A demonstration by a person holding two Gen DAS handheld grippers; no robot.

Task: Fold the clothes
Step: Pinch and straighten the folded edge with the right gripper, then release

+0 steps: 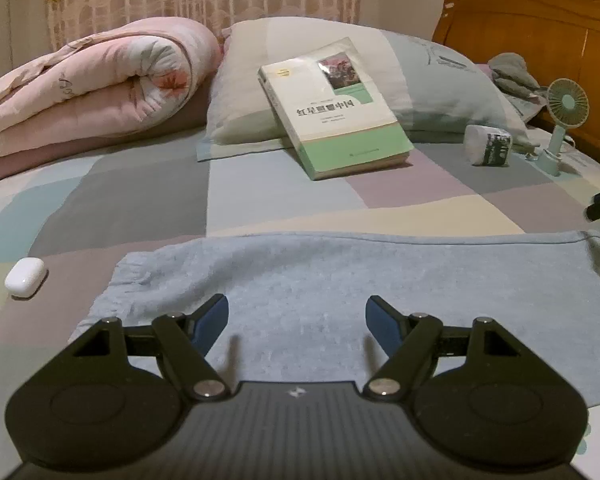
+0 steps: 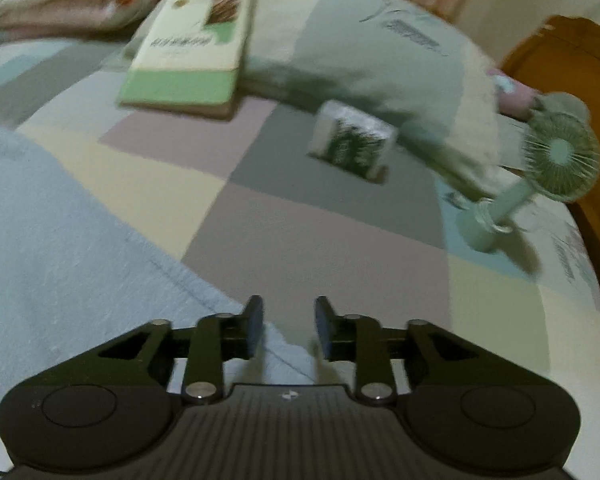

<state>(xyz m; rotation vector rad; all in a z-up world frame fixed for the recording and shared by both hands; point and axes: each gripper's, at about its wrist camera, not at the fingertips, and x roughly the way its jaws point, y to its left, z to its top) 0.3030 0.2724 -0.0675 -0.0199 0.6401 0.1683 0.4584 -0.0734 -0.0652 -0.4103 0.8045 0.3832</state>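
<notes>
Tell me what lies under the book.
The book leans with its top on the pillow and its bottom edge on the patchwork sheet. Whatever sits in the gap beneath is hidden.

I've got a green-and-white book (image 1: pixel 334 110) propped against the pillow (image 1: pixel 428 88), a rolled pink quilt (image 1: pixel 92 84) at left, a white earbud case (image 1: pixel 25 278) on the patchwork sheet (image 1: pixel 148 200), and a little fan (image 1: pixel 565 120) beside a printed cup (image 1: pixel 488 146).

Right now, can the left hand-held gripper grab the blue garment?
Probably yes: the left hand-held gripper is open right above the blue garment, with nothing between them.
</notes>
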